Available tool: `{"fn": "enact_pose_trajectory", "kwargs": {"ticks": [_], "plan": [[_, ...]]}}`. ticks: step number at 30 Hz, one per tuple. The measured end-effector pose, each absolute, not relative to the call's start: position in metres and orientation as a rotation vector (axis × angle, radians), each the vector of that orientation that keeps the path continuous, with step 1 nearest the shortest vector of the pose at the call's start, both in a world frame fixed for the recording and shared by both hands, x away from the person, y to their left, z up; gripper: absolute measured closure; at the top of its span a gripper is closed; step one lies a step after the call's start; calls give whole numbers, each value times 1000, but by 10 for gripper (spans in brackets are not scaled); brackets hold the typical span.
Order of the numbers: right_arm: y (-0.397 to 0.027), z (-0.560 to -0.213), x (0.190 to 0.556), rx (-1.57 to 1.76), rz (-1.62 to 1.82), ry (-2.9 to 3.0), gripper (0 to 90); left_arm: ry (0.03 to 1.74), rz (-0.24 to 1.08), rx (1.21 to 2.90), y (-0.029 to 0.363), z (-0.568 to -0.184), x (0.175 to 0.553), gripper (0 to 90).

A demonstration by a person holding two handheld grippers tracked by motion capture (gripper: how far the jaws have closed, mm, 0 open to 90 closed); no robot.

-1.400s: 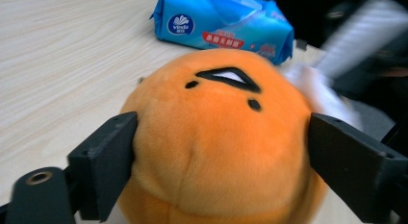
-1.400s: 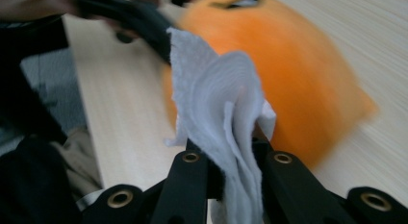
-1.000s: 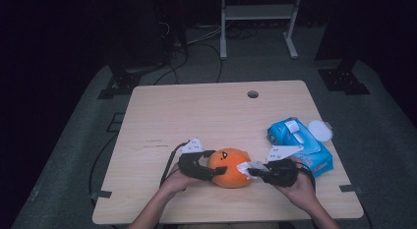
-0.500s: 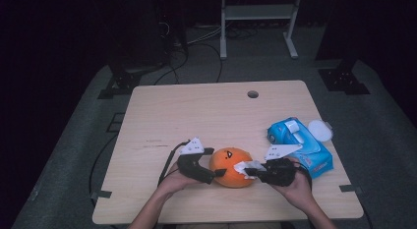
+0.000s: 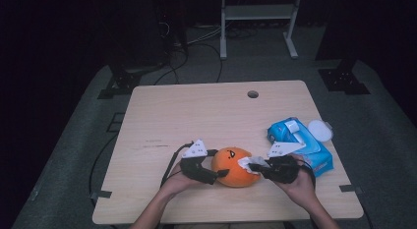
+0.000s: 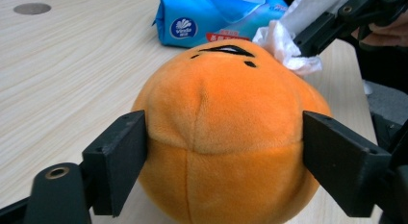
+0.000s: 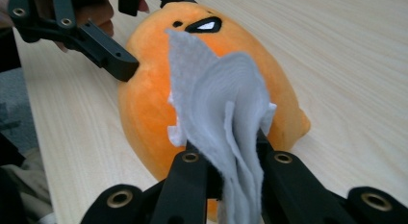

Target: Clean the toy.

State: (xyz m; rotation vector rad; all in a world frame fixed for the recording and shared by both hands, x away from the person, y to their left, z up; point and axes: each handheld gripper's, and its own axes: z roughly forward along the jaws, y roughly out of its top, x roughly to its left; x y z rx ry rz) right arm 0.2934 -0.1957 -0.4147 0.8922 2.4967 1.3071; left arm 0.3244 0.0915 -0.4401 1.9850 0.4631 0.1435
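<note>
An orange plush toy (image 5: 233,166) with a black-and-white face lies on the wooden table (image 5: 196,116) near its front edge. My left gripper (image 5: 219,164) grips it from the left. In the left gripper view the two black jaws press on both flanks of the plush (image 6: 226,104); they have just been closing on it. My right gripper (image 5: 255,166) comes from the right, shut on a white wipe (image 7: 216,99). The wipe (image 6: 284,46) lies against the top of the plush (image 7: 144,104), near its face.
A blue pack of wet wipes (image 5: 300,143) lies to the right of the plush, behind my right hand, with a round white lid (image 5: 319,130) beside it. A cable hole (image 5: 253,94) sits in the far part of the table. Dark floor and stands surround the table.
</note>
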Motion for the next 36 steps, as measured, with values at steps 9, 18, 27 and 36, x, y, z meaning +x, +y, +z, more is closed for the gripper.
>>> {"fn": "enact_pose_trajectory", "kwargs": {"ticks": [9, 18, 27, 36], "plan": [[-173, -400, 283, 764, 1371, 2489, 829, 293, 212, 2030, 83, -434, 313, 283], [-186, -409, 286, 828, 1342, 2509, 831, 420, 164, 1988, 80, -436, 319, 207], [-171, -392, 283, 749, 1383, 2472, 830, 203, 298, 2052, 71, -431, 300, 311], [-192, -409, 283, 840, 1289, 2498, 832, 375, 156, 2022, 73, -436, 311, 158]]}}
